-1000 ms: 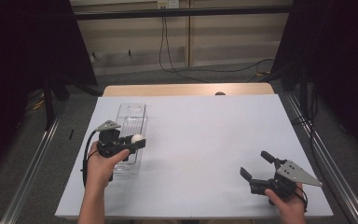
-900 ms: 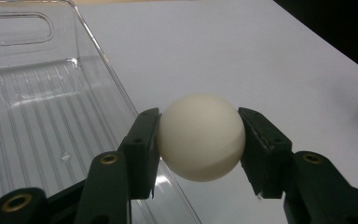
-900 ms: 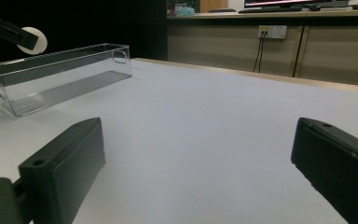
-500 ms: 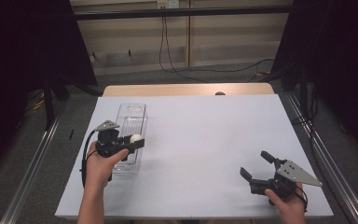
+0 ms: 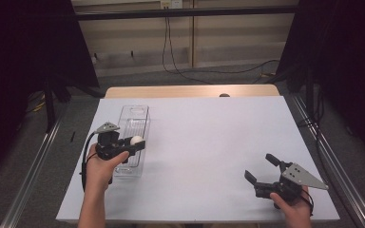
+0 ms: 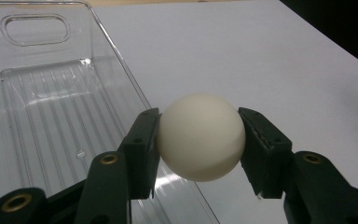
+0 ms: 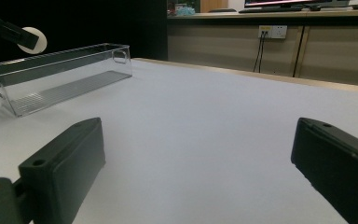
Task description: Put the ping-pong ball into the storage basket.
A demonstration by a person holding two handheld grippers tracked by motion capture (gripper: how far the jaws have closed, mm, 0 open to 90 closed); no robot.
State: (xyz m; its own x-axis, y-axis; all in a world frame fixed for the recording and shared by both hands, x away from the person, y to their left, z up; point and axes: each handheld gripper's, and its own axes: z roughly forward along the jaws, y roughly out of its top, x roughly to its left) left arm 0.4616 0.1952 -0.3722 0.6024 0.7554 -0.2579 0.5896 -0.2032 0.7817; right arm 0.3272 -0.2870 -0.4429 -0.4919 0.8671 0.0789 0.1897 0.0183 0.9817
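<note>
A white ball point(image 6: 199, 136) sits pinched between the two black jaws of my left gripper point(image 6: 200, 140), which is shut on it. In the high view that left gripper point(image 5: 134, 142) holds the ball point(image 5: 136, 140) above the right wall of a clear plastic bin point(image 5: 134, 124) at the table's left. The bin's ribbed floor point(image 6: 51, 121) lies bare below and left of the ball. My right gripper point(image 5: 262, 170) rests low over the table's near right corner, jaws wide open with nothing between them. From there the ball point(image 7: 31, 39) hangs over the far bin point(image 7: 60, 77).
A white sheet point(image 5: 209, 142) covers the table, with a wooden strip point(image 5: 190, 91) along the far edge. Cables point(image 5: 180, 61) lie on the floor beyond. Metal rails point(image 5: 33, 171) run down both sides.
</note>
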